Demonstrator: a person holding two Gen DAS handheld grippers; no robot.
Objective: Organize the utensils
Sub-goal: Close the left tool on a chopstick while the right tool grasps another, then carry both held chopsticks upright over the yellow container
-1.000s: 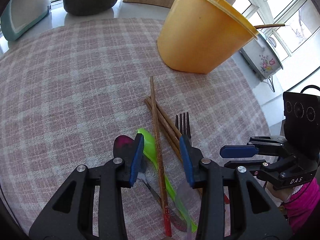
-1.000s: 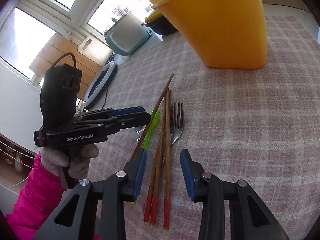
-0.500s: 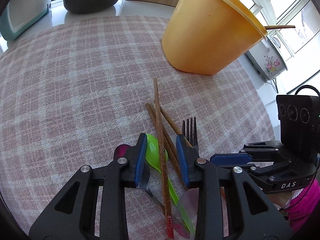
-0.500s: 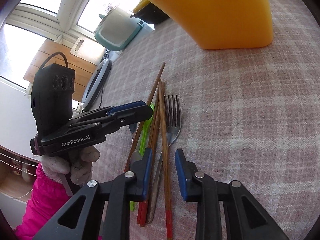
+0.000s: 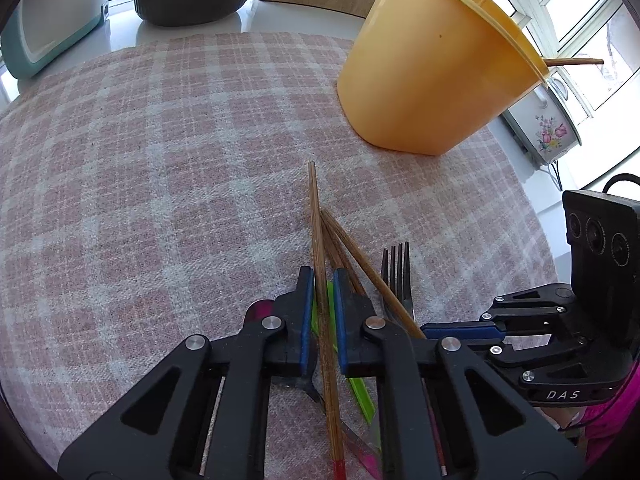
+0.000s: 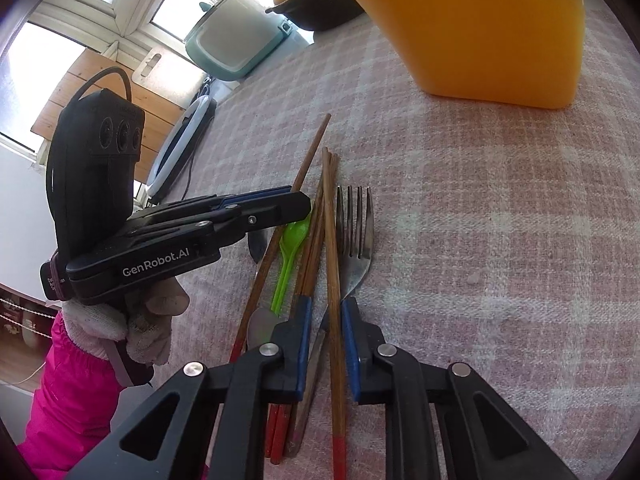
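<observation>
Both grippers are picking up chopsticks: the left gripper [image 5: 320, 294] pinches one chopstick [image 5: 316, 224], the right gripper [image 6: 325, 322] nearly closed around another chopstick [image 6: 330, 240], next lifting toward the yellow bucket [image 5: 428, 80].

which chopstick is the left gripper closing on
The chopstick that lies apart on the left of the pile, its tip reaching farthest toward the yellow bucket. It runs between the left gripper pads; the others sit bundled beside the fork.
</observation>
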